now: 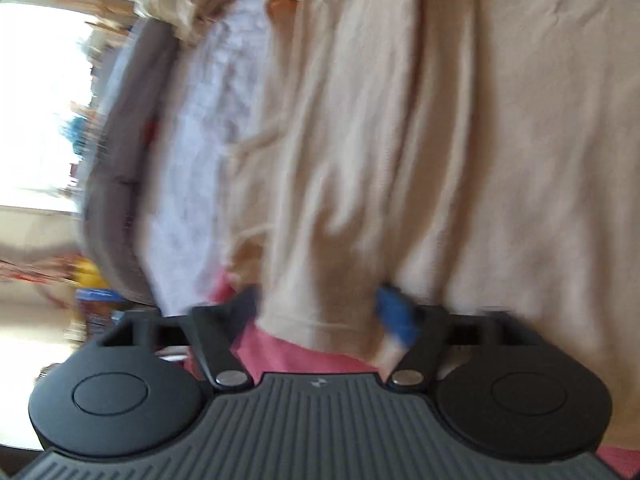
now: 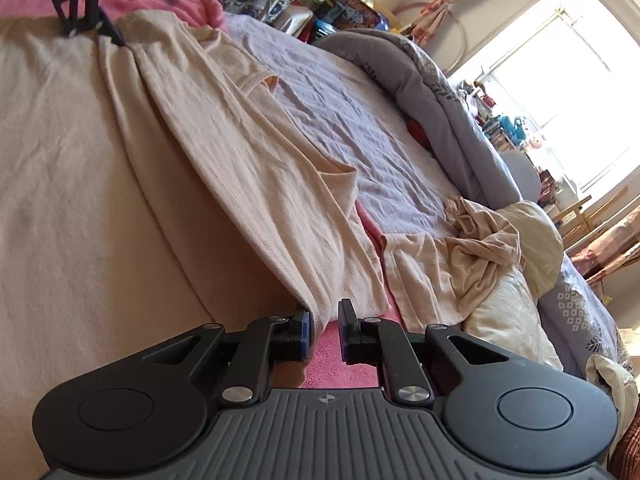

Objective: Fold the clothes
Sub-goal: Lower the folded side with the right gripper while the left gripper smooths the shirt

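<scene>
On the bed, spread across a pink sheet (image 2: 344, 356), lies a big beige T-shirt (image 2: 80, 168), and it fills most of both views. From the right wrist camera the cloth looks soft and lightly creased, with one side turned over onto the body in a long diagonal fold; the stitched hem runs along that folded edge and a short sleeve opening shows about halfway up it. Further off, a second beige garment (image 2: 476, 248) sits in a crumpled heap on the pale lilac bedsheet (image 2: 360, 120), near a cream pillow (image 2: 520, 280) and a rolled grey duvet (image 2: 440, 92).

Now the right gripper (image 2: 325, 326): its jaws are drawn in close, with only a narrow gap left. The lower corner of the folded shirt edge hangs right against the left pad, though whether it is truly pinched I cannot tell.

Over to the left gripper (image 1: 320, 312), and this view is badly blurred. Its jaws stand wide apart, with the shirt's hem lying between the blue-padded fingers (image 1: 396, 316) and pink sheet showing just beneath. The pads are not pressing on the cloth. In the right wrist view that same gripper shows at the far top corner of the shirt, its tip down at the fabric beside the fold.
</scene>
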The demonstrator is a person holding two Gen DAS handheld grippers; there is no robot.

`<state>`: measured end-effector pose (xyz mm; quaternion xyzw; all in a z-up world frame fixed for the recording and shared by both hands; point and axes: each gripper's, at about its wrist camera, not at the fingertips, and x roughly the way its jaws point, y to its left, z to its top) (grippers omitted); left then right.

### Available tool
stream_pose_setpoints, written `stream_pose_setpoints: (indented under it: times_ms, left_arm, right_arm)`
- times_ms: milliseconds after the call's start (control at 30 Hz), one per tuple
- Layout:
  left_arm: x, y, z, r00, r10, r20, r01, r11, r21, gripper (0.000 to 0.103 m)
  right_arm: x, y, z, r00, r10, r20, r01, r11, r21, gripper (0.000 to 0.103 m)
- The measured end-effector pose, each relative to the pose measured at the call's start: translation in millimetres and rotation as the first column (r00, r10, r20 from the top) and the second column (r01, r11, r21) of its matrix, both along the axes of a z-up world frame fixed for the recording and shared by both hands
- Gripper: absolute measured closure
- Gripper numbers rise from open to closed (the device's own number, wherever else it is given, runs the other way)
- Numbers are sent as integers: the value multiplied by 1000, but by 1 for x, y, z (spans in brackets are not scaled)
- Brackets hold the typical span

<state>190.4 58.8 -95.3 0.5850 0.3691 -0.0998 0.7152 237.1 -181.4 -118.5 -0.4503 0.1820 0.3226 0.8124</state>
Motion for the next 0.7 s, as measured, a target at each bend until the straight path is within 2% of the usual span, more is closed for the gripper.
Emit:
stream_pose_setpoints:
  times_ms: [67, 133, 267, 467, 533, 567, 600, 700]
  left_arm:
    - [4, -1, -2, 1000, -27, -2, 27, 999, 23, 12]
    - [5, -2, 0, 999, -43, -24, 44, 999, 12, 18]
    - [4, 0, 8, 996, -58, -74, 56, 998, -29, 34]
    - [2, 0, 5, 991, -59, -118, 54, 997, -46, 51]
    - [0, -2, 5, 991, -44, -124, 37, 998, -58, 68]
    - [0, -1, 6, 991, -37, -129, 29, 998, -64, 84]
    - [0, -1, 7, 991, -33, -130, 24, 997, -71, 90]
    - [-4, 1, 14, 991, -27, -133, 15, 995, -94, 94]
  right_arm:
    - [0, 0, 0, 1000, 0, 0, 0, 1000, 0, 88]
    - [1, -1, 3, 1000, -10, -10, 10, 1000, 11, 88]
    - [5, -2, 9, 999, -36, -19, 37, 999, 40, 88]
    - [6, -3, 8, 999, -45, -19, 46, 998, 32, 88]
    - [6, -4, 7, 999, -44, -20, 45, 999, 26, 88]
    - [6, -4, 7, 999, -44, -21, 44, 999, 24, 88]
    - [5, -5, 6, 999, -41, -21, 41, 999, 22, 88]
    - [3, -5, 6, 1000, -20, -24, 20, 1000, 10, 93]
